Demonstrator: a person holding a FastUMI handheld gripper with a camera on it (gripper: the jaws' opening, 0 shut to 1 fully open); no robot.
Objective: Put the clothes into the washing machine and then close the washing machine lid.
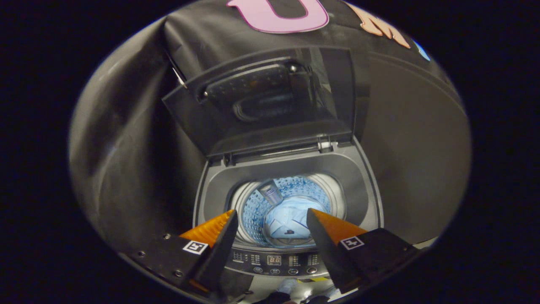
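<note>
Gripper (272, 215) sits above the front of the washing machine (363, 185), fingers spread wide, nothing between them. Orange-backed fingertips (211, 230) frame the drum opening from either side.

Clothes (287, 221): pale blue garment, looks like a folded shirt w/ a small dark tag, lying at the bottom of the drum (253, 211), just ahead of and between the fingers, well below them. No contact w/ the gripper. A greyish cylinder-like part (271, 192) leans on the drum's far wall above the garment; can't tell what it is.

Lid (261, 101): tinted, see-through, standing open and tilted back on its hinges (325, 145) at the rear of the tub surround. Control panel (276, 261) runs along the front edge, below the fingers.

Judgement: step 1 (load clothes) appears done, garment fully inside, nothing draped over the rim. Step in hand = lid close, not yet begun.

Next move calls for: lift gripper up and fwd past the opening, reach the lid's top free edge, hook or nudge it from behind/above w/ one finger or both, then swing it fwd and down on the hinge arc. Fingers can prob. remain apart; push, not pinch. Keep clear of the panel buttons on the way down.
</note>
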